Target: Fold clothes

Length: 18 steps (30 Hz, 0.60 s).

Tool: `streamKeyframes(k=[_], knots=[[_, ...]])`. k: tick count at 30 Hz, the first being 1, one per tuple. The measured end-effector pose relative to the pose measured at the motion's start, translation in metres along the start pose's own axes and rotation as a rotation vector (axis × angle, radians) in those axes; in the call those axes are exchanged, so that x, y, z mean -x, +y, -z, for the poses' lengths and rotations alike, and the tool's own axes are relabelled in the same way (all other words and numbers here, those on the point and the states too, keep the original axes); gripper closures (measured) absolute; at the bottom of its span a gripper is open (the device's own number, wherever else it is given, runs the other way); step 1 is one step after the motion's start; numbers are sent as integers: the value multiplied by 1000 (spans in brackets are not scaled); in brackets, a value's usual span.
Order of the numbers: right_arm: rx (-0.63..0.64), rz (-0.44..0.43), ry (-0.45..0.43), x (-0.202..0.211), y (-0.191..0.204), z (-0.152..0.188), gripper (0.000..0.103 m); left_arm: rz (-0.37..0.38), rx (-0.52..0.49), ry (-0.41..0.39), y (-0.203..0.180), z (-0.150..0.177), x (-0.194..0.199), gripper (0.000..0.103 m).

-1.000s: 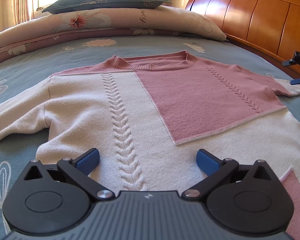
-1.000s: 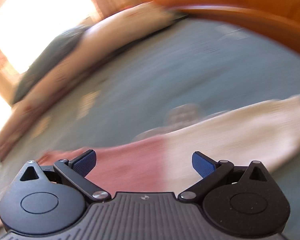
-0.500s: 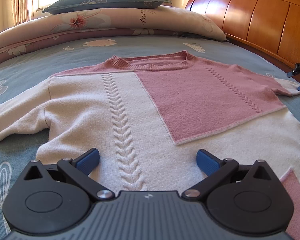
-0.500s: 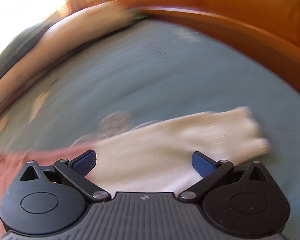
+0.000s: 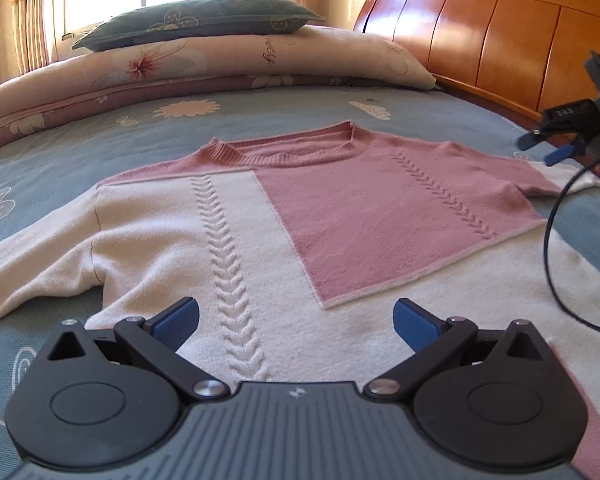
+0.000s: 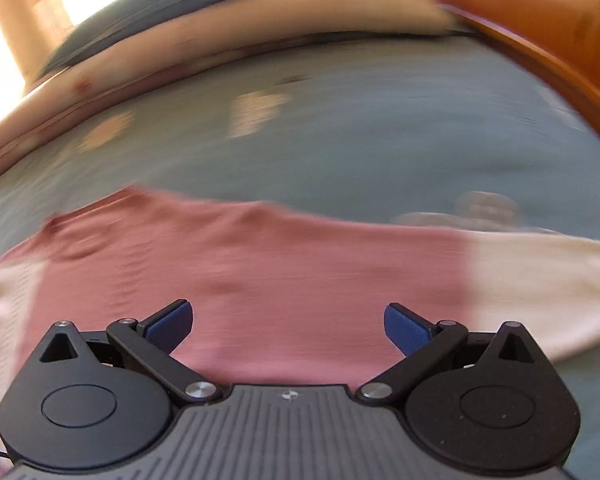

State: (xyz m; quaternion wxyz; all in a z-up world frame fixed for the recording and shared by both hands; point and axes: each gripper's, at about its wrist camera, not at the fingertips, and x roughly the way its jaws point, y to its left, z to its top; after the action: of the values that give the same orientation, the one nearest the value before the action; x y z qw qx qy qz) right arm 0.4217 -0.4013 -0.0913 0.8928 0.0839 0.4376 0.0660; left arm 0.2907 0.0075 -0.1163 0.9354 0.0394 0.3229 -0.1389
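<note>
A pink and cream knit sweater [image 5: 300, 232] lies flat, front up, on the blue bedspread, neck toward the pillows. My left gripper [image 5: 296, 318] hovers open over its cream lower front, beside the cable-knit stripe, holding nothing. My right gripper [image 5: 546, 148] shows at the far right of the left wrist view, open, above the sweater's right sleeve. In the blurred right wrist view that gripper [image 6: 288, 326] stands open over the pink part of the sleeve [image 6: 284, 264], whose cream cuff end [image 6: 540, 284] runs off to the right.
Stacked pillows [image 5: 204, 56] lie at the back, and a wooden headboard [image 5: 500, 40] stands along the right. A black cable [image 5: 556, 264] hangs across the sweater's right side. Blue floral bedspread [image 5: 44, 160] surrounds the sweater.
The right gripper swung left along the sleeve, from over the cream cuff to over the pink part, and rose a little. The left gripper stayed put.
</note>
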Motion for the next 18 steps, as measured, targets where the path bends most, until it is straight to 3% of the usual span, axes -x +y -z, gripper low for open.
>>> streamKeyframes(k=[1,6,8,13,18], knots=[[38,-8,17,-4,18,0,0,-1,0,-1,0,-1,2,1],[179,117,105,-26,70,15,0,2,1,-10,-2,-5,10,1],[207,191,125,-34,69,27,0,9,1,-17,-3,-7,14,1],[174,226,149,-16,53,46,0,18,-26,-45,-10,-12,27,1],[153,200,117,18,66,59,0,37,-25,-75,-13,-17,40,1]])
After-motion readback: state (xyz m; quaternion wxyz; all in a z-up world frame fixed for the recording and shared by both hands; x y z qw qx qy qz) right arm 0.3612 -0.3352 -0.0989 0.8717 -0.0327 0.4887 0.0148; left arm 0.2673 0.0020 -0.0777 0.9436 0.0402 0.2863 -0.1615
